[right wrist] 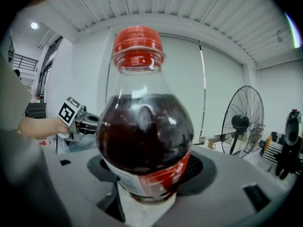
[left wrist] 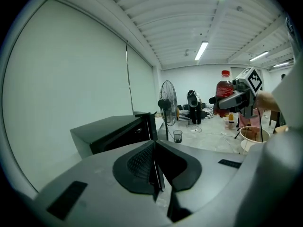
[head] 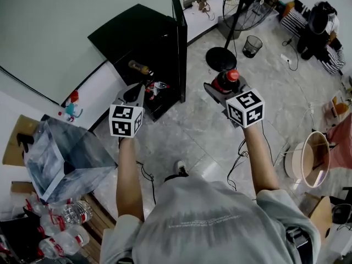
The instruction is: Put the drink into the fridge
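Head view, left to right. A translucent bag [head: 60, 158] stands open at the far left; its contents cannot be made out. Water bottles [head: 69, 213] lie just below it.

The left gripper [head: 136, 91] has its jaws pressed together on nothing, as its own view confirms [left wrist: 158, 176]. It is held in front of the fridge [head: 137, 37].

The fridge is black and low, and its door [head: 179, 48] is swung open. Inside, an amber bottle [head: 140, 67] lies on its side on the upper level. Red-printed items [head: 157, 87] sit lower down.

The right gripper [head: 219, 88] pinches the drink [head: 225, 81] low on its body. It is held in the air to the right of the door, well clear of the fridge.

The drink [right wrist: 144, 131] is a clear bottle with a red cap and red label, filled with dark liquid to its shoulder. Its long axis is about vertical, cap uppermost, base between the jaws [right wrist: 147, 195].

Behind it stand a fan [head: 247, 4] and a mesh bin [head: 252, 45], whose contents are unclear. A white bucket [head: 308, 158] is at the right edge.
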A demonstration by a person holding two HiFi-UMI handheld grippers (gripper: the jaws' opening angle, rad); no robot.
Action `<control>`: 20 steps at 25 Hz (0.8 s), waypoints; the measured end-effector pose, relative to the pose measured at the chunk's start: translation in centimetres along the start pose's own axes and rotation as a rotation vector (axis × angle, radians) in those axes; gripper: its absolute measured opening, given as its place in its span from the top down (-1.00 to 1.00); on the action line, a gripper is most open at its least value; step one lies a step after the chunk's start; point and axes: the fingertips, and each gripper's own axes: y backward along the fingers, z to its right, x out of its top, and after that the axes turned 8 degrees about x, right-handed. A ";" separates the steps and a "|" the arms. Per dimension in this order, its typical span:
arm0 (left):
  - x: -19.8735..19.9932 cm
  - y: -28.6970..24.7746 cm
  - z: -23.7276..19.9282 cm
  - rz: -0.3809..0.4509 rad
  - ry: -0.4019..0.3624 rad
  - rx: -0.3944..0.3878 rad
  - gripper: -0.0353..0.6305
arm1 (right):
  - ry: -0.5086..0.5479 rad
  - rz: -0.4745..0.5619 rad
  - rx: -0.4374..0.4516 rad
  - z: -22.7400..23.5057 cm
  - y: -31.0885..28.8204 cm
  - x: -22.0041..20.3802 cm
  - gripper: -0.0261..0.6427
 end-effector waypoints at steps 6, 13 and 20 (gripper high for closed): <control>-1.5 -3.6 -3.5 -0.039 0.009 -0.011 0.84 | -0.024 -0.036 0.017 1.2 -6.0 -0.3 0.01; -3.9 -5.9 -5.7 -0.090 0.027 -0.025 0.84 | -0.032 -0.068 0.066 1.7 -11.9 -1.1 0.01; -8.4 -7.6 -4.7 -0.152 0.086 -0.050 0.84 | -0.033 -0.087 0.131 2.4 -18.6 -4.0 0.01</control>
